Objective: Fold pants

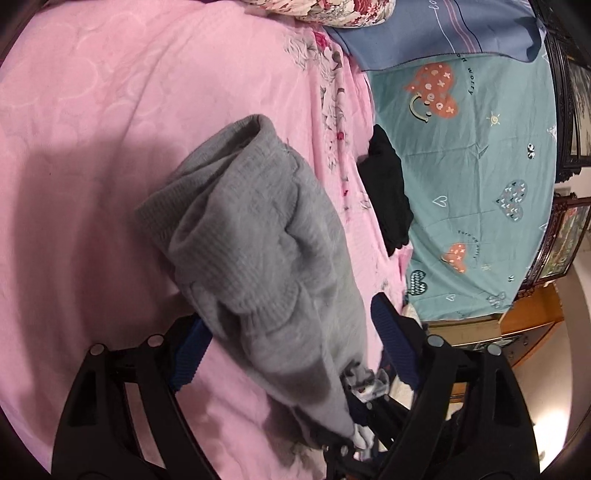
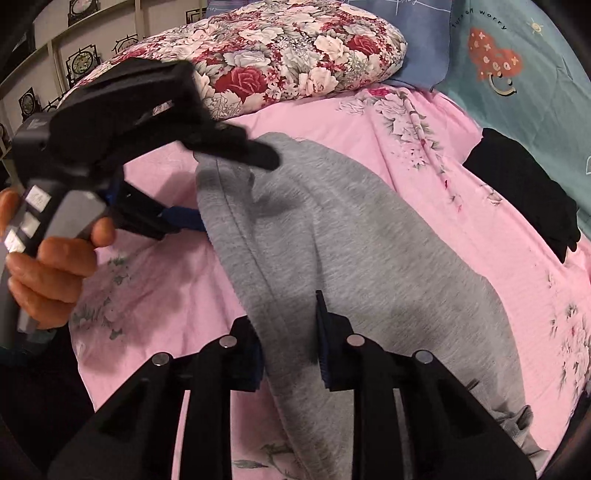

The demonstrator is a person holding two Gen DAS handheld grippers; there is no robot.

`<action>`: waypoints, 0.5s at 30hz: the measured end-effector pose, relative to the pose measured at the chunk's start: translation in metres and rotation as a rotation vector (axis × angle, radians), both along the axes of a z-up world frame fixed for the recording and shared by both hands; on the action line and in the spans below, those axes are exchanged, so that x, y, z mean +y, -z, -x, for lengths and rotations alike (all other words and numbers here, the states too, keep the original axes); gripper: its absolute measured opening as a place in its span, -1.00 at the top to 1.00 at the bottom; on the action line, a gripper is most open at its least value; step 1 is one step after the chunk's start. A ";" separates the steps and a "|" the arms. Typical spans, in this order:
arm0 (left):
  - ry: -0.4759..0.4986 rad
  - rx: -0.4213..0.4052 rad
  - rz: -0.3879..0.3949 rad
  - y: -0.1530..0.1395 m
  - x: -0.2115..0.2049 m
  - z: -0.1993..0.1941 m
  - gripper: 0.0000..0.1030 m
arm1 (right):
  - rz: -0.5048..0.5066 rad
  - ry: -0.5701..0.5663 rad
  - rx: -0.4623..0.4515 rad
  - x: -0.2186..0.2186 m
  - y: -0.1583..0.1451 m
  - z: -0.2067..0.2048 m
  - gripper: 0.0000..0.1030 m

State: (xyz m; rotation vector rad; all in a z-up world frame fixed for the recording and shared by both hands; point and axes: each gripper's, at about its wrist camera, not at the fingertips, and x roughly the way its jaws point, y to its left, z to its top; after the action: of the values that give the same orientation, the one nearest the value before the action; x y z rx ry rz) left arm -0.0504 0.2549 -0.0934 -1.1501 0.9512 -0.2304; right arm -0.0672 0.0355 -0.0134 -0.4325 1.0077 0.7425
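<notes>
The grey pants (image 1: 258,236) lie bunched on the pink quilt (image 1: 92,166), ribbed cuffs toward the far end. My left gripper (image 1: 291,325) stands open, its blue pads either side of the grey cloth. In the right wrist view the pants (image 2: 351,236) spread across the quilt (image 2: 424,147). My right gripper (image 2: 288,328) has its jaws close around a ridge of the grey fabric. The left gripper (image 2: 207,184) shows there too, held by a hand at the pants' far end, its fingers over the cloth.
A folded black garment (image 1: 388,188) lies at the quilt's right edge, also in the right wrist view (image 2: 524,192). A floral quilt (image 2: 277,55) is piled at the back. A teal sheet with hearts (image 1: 480,184) and a blue pillow (image 1: 443,29) lie to the right.
</notes>
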 end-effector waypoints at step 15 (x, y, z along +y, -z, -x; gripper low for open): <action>0.051 -0.140 -0.272 -0.030 -0.013 -0.003 0.54 | -0.546 0.630 0.351 -0.232 -0.014 -0.029 -0.29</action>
State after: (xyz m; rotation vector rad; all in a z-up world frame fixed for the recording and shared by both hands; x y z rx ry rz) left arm -0.0475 0.2419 -0.0637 -0.8501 0.8597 -0.2128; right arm -0.0379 -0.1967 0.0003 0.4918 1.1302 0.4905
